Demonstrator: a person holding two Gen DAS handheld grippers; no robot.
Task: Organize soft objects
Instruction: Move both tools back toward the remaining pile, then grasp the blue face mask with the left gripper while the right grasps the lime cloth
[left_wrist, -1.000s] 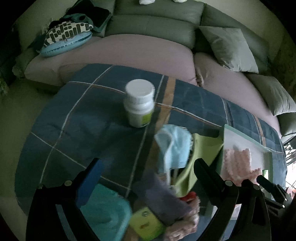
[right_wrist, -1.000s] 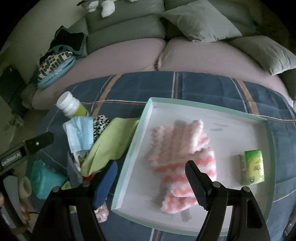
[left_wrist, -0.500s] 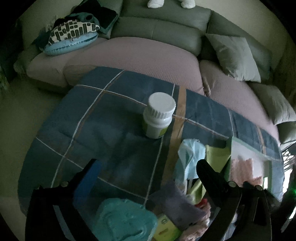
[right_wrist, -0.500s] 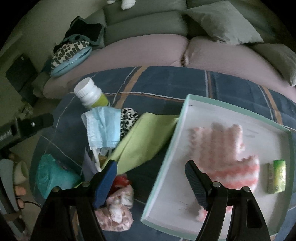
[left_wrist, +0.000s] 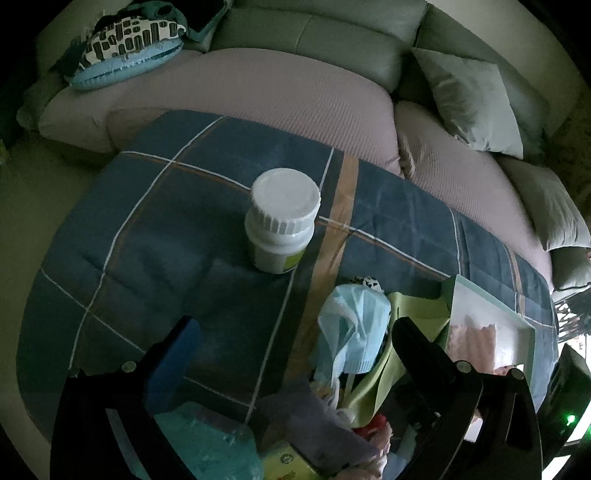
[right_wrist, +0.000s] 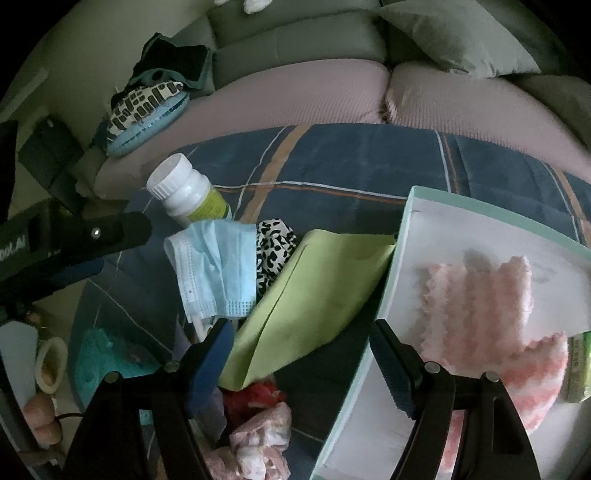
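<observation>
**Soft Items: Positions and Gripper Status**

Showing, in the right wrist view, the right gripper (right_wrist: 301, 354) at the lower centre of the frame, fingers spread wide and pinching nothing. Lying between and just beyond them: a green cloth (right_wrist: 314, 291), its far end touching the left wall of a tray (right_wrist: 397, 269). Resting inside the tray at the right of the frame: a pink towel (right_wrist: 491, 299), with a small green box (right_wrist: 578, 367) at the far right edge. Sitting left of the green cloth: a spotted cloth (right_wrist: 273, 251) and, overlapping it, a blue face mask (right_wrist: 214, 269). Standing above the mask, toward the upper left: a white bottle (right_wrist: 184, 194), capped. Lying at the bottom centre: a red item (right_wrist: 258, 397) and a pink bundle (right_wrist: 258, 443). Lying at the lower left: a teal cloth (right_wrist: 103, 360).

Showing, in the left wrist view, the left gripper (left_wrist: 291, 343) at the lower centre, fingers likewise spread and empty. Standing at the frame centre, upright on a plaid blanket (left_wrist: 147, 229): the white bottle. Lying below and right of it, near the right finger: the face mask. Filling the upper frame: a sofa (left_wrist: 332, 37) with cushions.
</observation>
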